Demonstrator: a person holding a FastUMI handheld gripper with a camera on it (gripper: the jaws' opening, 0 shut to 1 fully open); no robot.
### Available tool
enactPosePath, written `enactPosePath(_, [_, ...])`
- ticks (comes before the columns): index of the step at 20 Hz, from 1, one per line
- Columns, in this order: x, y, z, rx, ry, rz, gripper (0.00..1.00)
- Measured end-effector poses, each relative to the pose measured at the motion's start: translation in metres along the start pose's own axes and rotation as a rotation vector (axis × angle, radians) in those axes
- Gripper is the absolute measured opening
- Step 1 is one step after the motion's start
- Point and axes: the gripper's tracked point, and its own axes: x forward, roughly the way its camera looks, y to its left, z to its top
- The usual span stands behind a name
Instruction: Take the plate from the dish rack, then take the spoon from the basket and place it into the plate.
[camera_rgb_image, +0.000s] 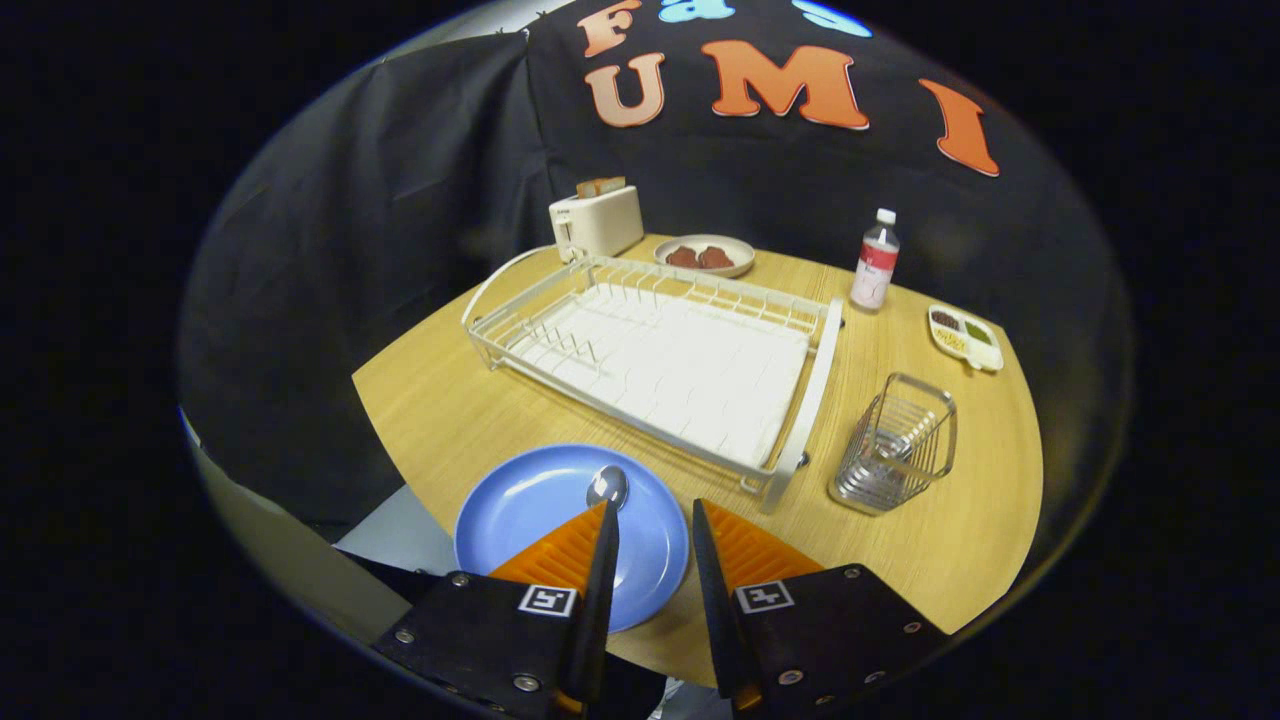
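A blue plate (530, 520) lies flat on the wooden table (450, 410), just in front of the white dish rack (650, 360). A metal spoon (607, 487) rests in the plate; its bowl shows at the tip of my left finger (560, 550), which hides the handle. My gripper (653, 505) hangs over the plate's right half, open, with nothing between the fingers. The wire basket (893, 445) stands to the right of the rack, beyond my right finger (745, 550).
At the back of the table stand a white toaster (596, 220), a plate of brown food (705, 255) and a bottle (875, 260). A small divided dish (965, 337) sits at the far right. The table's edge runs close behind the blue plate.
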Motion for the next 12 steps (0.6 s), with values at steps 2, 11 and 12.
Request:
enactPosePath(2, [-0.009,-0.004,0.036,0.012,-0.077,-0.018,0.5])
enactPosePath(11, [-0.077,-0.052,0.17,0.03,-0.458,-0.215,0.85])
enactPosePath(12, [-0.082,-0.058,0.177,0.041,-0.487,-0.241,0.85])
